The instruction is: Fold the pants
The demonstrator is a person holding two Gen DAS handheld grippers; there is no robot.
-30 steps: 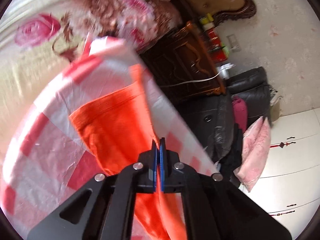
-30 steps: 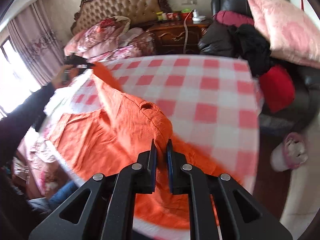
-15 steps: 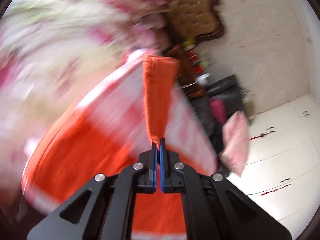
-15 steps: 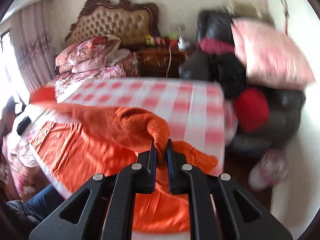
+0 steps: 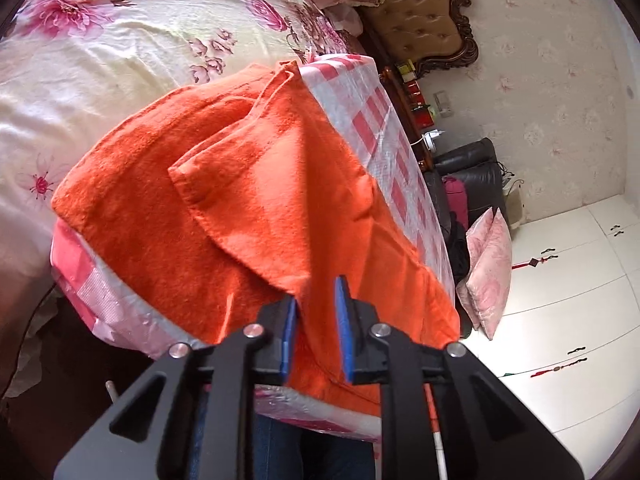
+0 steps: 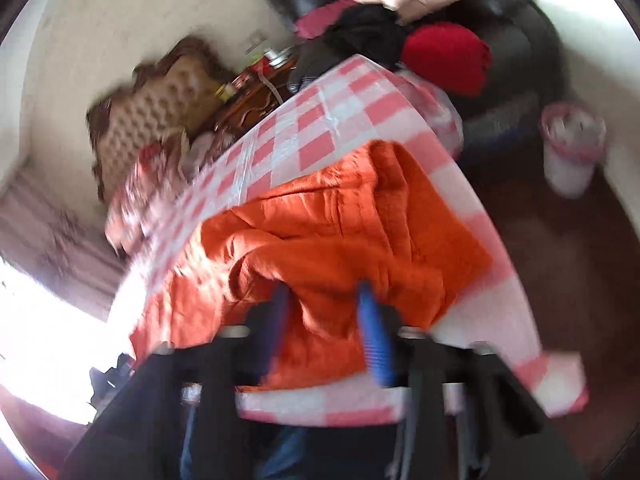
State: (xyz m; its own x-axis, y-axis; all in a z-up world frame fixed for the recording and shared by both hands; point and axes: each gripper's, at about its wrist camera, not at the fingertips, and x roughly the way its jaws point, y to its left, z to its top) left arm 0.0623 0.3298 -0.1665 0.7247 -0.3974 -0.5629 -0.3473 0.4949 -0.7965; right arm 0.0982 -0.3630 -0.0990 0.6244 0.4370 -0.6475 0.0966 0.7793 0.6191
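Observation:
The orange pants [image 5: 256, 208] lie folded over on a table with a red-and-white checked cloth [image 5: 384, 128]; an upper layer ends in a corner near my left gripper. My left gripper [image 5: 316, 300] is open, its blue pads just off the near edge of the pants, holding nothing. In the right wrist view, which is blurred, the pants [image 6: 332, 232] lie bunched near the front of the checked cloth [image 6: 320, 120]. My right gripper [image 6: 324, 300] is open above the pants' near edge.
A bed with a floral sheet [image 5: 120, 40] lies beyond the table on the left. A carved headboard [image 5: 424, 12], a dark wooden nightstand [image 6: 248, 100], a black sofa [image 6: 500, 32] with pink and red cushions, and white wardrobes [image 5: 580, 300] stand around.
Both grippers carried the pants leg over toward the near side, laid it on the rest of the pants, and opened. The fabric now lies on the table instead of hanging from the jaws.

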